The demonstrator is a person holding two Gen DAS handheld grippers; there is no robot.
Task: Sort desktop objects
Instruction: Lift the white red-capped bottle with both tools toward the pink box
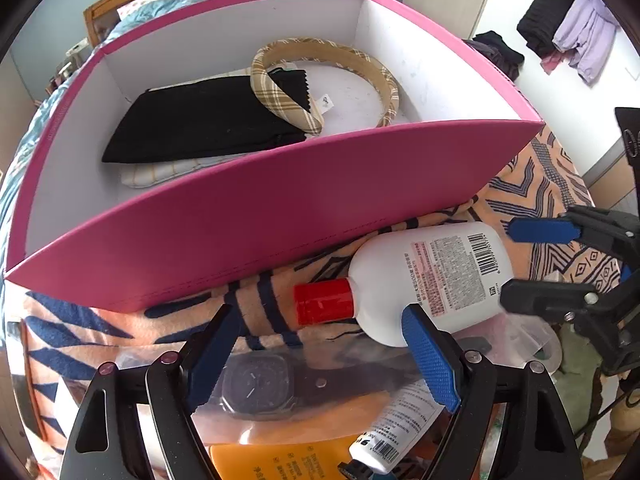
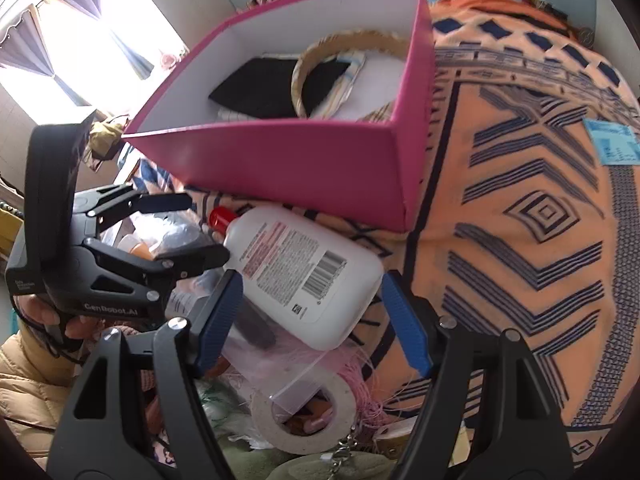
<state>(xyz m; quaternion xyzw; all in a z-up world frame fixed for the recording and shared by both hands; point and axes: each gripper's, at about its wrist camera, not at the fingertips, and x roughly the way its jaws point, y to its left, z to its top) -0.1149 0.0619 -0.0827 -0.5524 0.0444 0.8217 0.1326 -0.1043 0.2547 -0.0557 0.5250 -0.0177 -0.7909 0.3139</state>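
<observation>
White plastic bottle (image 2: 308, 276) with a red cap (image 2: 219, 217), lying on its side on an orange and navy patterned blanket (image 2: 520, 208), label and barcode facing up, just in front of the near wall of a pink box (image 2: 288, 168). Cap end pointing toward the left gripper (image 2: 200, 226), base end resting over a heap of clear bags and a roll of tape (image 2: 308, 412). Right gripper (image 2: 312, 320) poised around the base end, fingers (image 2: 218, 318) spread wide, one on each side, not yet touching the plastic as far as can be told. Left gripper likewise spread, holding nothing; in its own view a bagged black watch (image 1: 256, 388) lying between its blue pads, with the bottle's shoulder beside the right-hand pad. Inside the box already: a plaid headband (image 1: 320, 80), a black cloth (image 1: 208, 120) and a pale striped cloth beneath. Likely step: picking up the bottle for the box. Best done by lowering the right fingers further along the broad flat sides, toward the middle of the body rather than the very end, since a smooth, possibly full bottle could swing or slip out of a grip at one end. Closing squarely across the narrower width, then lifting high enough to clear the box wall. Worth avoiding the plastic film beneath, which could snag.
</observation>
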